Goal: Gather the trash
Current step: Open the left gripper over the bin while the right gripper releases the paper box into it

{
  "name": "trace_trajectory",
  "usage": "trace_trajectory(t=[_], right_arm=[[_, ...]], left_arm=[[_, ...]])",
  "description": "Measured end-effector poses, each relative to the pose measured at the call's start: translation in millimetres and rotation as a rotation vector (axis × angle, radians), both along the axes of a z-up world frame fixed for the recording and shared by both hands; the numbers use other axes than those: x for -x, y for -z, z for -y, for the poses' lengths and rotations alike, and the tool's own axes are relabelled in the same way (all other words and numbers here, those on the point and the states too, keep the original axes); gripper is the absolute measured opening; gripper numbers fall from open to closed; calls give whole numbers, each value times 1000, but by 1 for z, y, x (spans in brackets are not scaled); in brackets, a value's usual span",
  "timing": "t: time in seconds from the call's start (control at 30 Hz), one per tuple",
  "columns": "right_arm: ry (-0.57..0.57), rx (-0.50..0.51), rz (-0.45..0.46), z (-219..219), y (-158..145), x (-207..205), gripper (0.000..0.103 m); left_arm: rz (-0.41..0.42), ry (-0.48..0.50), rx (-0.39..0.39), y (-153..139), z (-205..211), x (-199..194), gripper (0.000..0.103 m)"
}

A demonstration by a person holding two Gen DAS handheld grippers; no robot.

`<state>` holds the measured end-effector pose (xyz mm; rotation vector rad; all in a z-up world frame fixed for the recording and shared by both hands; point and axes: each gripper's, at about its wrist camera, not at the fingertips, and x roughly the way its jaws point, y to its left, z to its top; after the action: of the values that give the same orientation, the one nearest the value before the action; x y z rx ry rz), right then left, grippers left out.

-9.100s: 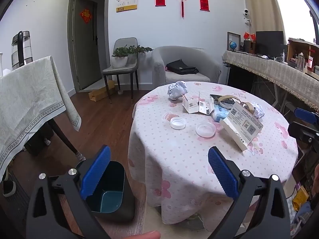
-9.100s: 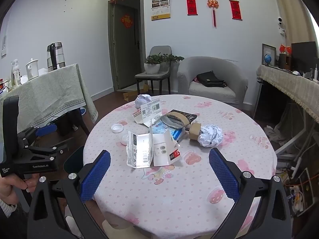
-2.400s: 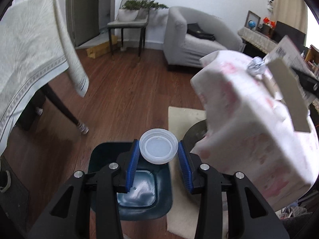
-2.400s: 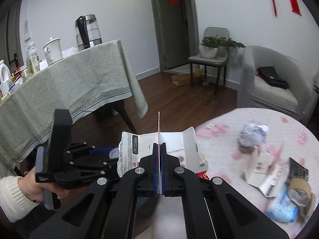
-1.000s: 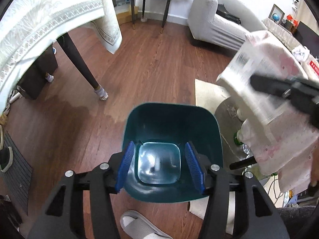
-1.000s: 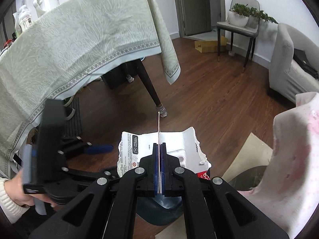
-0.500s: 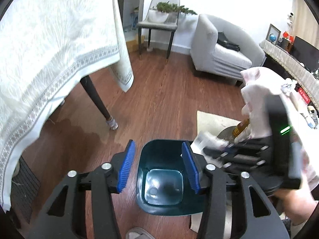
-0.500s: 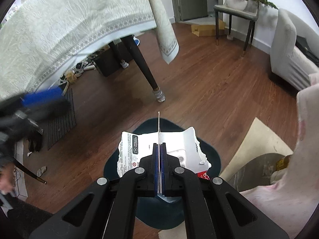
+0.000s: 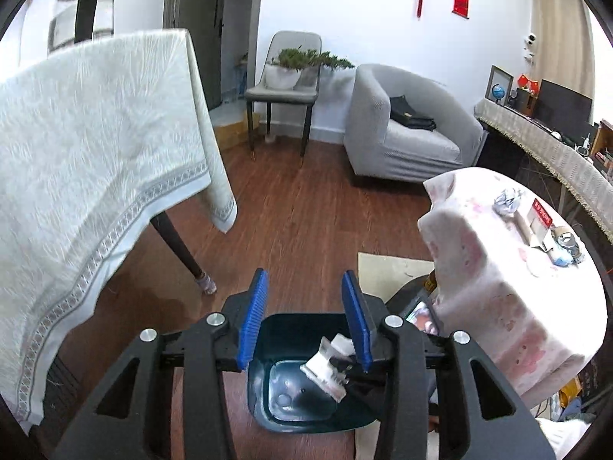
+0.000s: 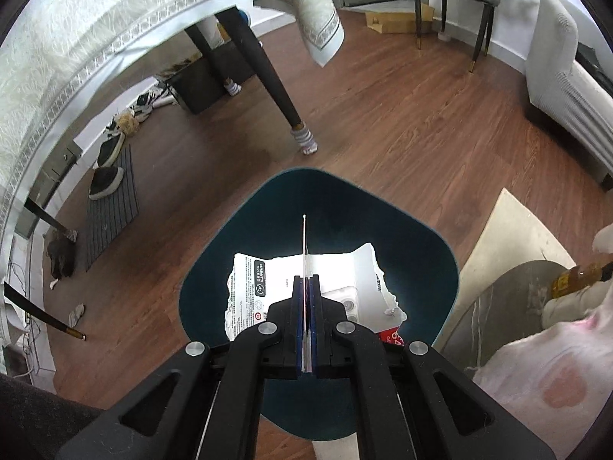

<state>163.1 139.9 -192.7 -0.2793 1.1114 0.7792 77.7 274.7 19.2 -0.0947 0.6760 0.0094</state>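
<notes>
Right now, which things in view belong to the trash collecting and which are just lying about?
Job:
- torn cardboard package, pinched in the right gripper over the bin
- teal trash bin
- crumpled foil ball on the round table
- left gripper, empty, jaws closing

Lying about:
- grey armchair
- potted plant
- shoes
- floor mat

Right gripper (image 10: 305, 287) points steeply down, jaws pinched tight on a torn white carton (image 10: 276, 283), its thin flap standing edge-on toward 12 o'clock. Carton hangs directly over the open teal bin (image 10: 413, 237), frame centre. Wood floor (image 10: 402, 122) all round. Dark table leg (image 10: 268, 76) at 11 o'clock under a pale green tablecloth (image 10: 95, 11). Shoes (image 10: 107, 176) at 9 o'clock. Pink-spotted tablecloth (image 10: 544, 375) at 4 o'clock. Grey armchair (image 10: 563, 69) at 2 o'clock.
</notes>
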Motion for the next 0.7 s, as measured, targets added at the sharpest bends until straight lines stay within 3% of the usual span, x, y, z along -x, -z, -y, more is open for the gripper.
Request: trace_trajectory(t=[0.07,0.13,0.17,0.4,0.7], right_arm=[[0,8,-2,0,3,2,10],[-4,5,-7,1,5,6,39],[-8,3,-2,2,3,8,59],[-40,-31,49,12,-24,18,60],[-71,-94,116,46,-77,32,60]], left_arm=[[10,3,0,-4,0,3,42],[18,-1,5,-5,-2,4,42],[19,-8,9,-6,-4,5,42],[59,-46,36,-22,-6,3,44],[126,-30,54,-46,22,-1,51]])
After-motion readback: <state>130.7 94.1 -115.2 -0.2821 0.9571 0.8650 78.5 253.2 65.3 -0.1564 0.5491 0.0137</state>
